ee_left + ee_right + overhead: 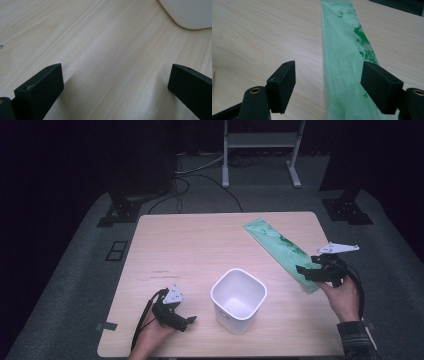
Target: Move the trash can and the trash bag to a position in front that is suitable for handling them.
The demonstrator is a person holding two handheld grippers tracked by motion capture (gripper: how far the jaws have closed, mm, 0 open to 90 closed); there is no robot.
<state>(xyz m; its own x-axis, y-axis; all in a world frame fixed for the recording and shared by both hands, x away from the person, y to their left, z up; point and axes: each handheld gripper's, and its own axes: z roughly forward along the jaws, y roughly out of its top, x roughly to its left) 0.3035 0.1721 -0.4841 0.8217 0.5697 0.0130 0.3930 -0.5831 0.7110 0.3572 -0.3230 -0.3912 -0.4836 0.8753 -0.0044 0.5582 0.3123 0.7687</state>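
A light wooden table [200, 245] stands on a grey floor [70, 285] in a dark room. Behind it are a white metal stand [260, 150] and some black cables [200, 175]. Black feet of other stands sit at the two far corners, and the walls are too dark to make out.

A white bin [238, 300] stands upright and empty near the front of the table. A long flat green bag [281, 251] lies slanted on the right side, well apart from the bin.

The left gripper [186, 321] rests low at the front left, just beside the bin. The right gripper [306, 271] hangs over the near end of the bag.

In the high view the jaws are small and dark, so how wide they stand is hard to tell. The left gripper view shows its jaws wide apart with bare wood between them, and just a cut-off corner of the bin at the top right. The right gripper view shows its jaws wide apart too, with the bag running up between them. Its green print is too blurry to read, and its near end is cut off at the bottom
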